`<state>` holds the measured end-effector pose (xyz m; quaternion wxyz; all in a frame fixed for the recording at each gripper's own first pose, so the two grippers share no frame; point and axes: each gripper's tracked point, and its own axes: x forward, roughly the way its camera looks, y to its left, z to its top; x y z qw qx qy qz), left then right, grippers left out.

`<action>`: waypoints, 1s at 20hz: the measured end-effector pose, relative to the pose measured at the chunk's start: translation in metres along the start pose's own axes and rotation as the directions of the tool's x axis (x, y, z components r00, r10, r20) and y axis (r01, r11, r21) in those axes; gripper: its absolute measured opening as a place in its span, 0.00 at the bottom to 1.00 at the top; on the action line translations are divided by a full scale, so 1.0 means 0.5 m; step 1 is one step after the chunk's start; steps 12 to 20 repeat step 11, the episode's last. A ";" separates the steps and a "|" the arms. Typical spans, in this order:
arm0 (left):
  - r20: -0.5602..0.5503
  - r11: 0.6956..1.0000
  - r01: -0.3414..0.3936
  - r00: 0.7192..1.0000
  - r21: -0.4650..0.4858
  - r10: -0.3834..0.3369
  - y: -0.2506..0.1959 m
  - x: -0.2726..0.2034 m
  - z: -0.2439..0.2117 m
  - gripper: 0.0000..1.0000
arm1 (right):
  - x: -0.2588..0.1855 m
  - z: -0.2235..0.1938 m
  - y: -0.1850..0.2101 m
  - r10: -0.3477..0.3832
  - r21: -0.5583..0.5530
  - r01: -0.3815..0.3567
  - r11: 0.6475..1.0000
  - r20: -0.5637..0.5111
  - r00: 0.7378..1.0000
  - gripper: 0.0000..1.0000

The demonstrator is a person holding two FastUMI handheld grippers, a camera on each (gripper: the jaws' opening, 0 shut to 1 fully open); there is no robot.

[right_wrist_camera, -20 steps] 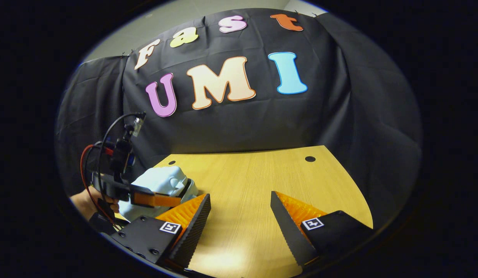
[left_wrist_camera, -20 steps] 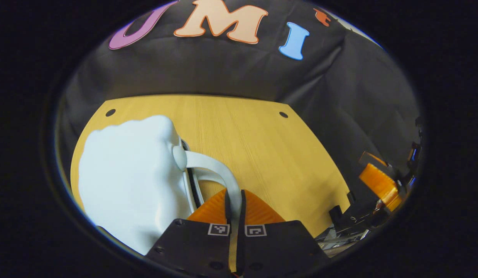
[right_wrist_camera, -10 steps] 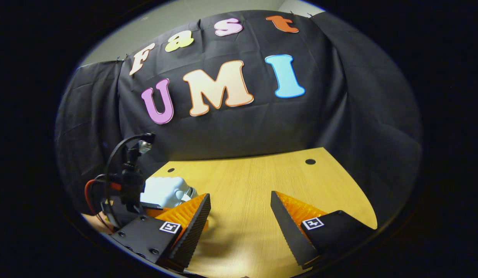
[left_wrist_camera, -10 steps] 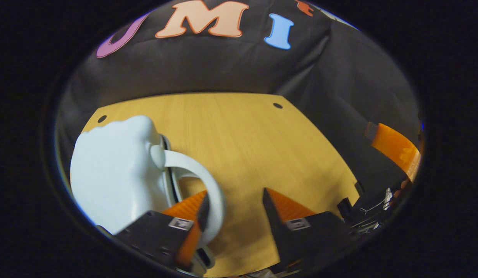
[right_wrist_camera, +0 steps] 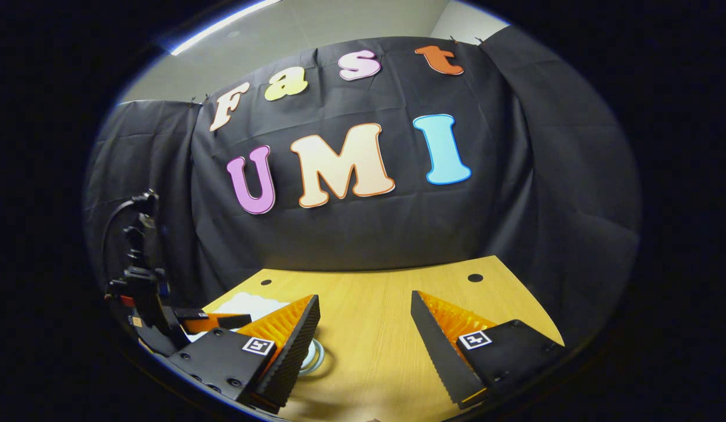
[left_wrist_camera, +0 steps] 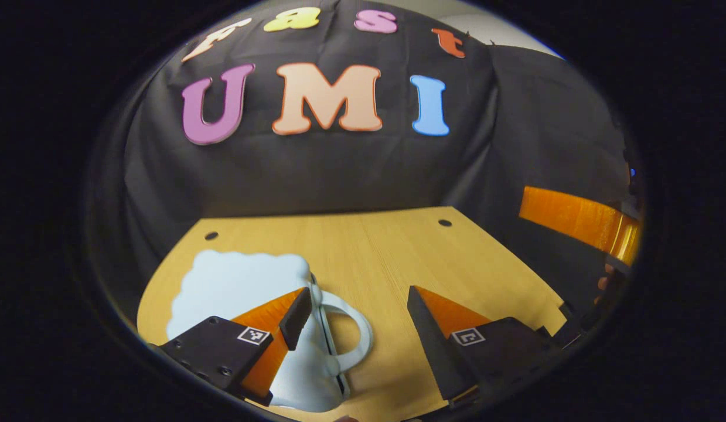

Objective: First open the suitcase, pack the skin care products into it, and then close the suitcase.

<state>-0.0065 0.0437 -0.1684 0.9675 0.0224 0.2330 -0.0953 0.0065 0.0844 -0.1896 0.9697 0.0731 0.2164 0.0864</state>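
Your suitcase (left_wrist_camera: 234, 287), a small pale blue shell with a wavy outline, lies flat and closed on the near left part of the wooden table (left_wrist_camera: 386, 252), its white handle (left_wrist_camera: 354, 334) arching out toward the table's middle. In the left gripper view its near edge is cut off at the bottom, and one finger of your left gripper (left_wrist_camera: 354, 313) covers part of the shell, so you cannot see the whole seam. That gripper's fingers stand spread wide, holding nothing; one hangs over the suitcase by the handle's base, the other over bare wood, and whether the first touches the shell cannot be told. In the right gripper view the suitcase (right_wrist_camera: 248, 305) shows as a pale sliver behind the near finger, with a bit of the handle's loop (right_wrist_camera: 313, 354) peeking out beside it. Your right gripper (right_wrist_camera: 365, 328) is likewise spread and empty above the table (right_wrist_camera: 386, 293). At that view's left edge your left gripper (right_wrist_camera: 163, 316) shows dark and partly cropped, with its cable (right_wrist_camera: 119, 211) looping above it.
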 end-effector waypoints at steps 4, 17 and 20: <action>0.284 0.995 -0.097 0.953 -0.029 0.101 0.050 -0.077 0.171 0.95 | -0.019 0.072 0.009 -0.022 -0.014 0.024 1.000 0.112 0.993 0.98; 0.380 0.985 -0.165 0.909 -0.050 0.171 0.090 -0.127 0.257 0.95 | -0.080 0.206 0.067 0.001 -0.107 0.037 0.994 0.337 0.942 0.97; 0.380 0.985 -0.165 0.909 -0.050 0.171 0.090 -0.127 0.257 0.95 | -0.080 0.206 0.067 0.001 -0.107 0.037 0.994 0.337 0.942 0.97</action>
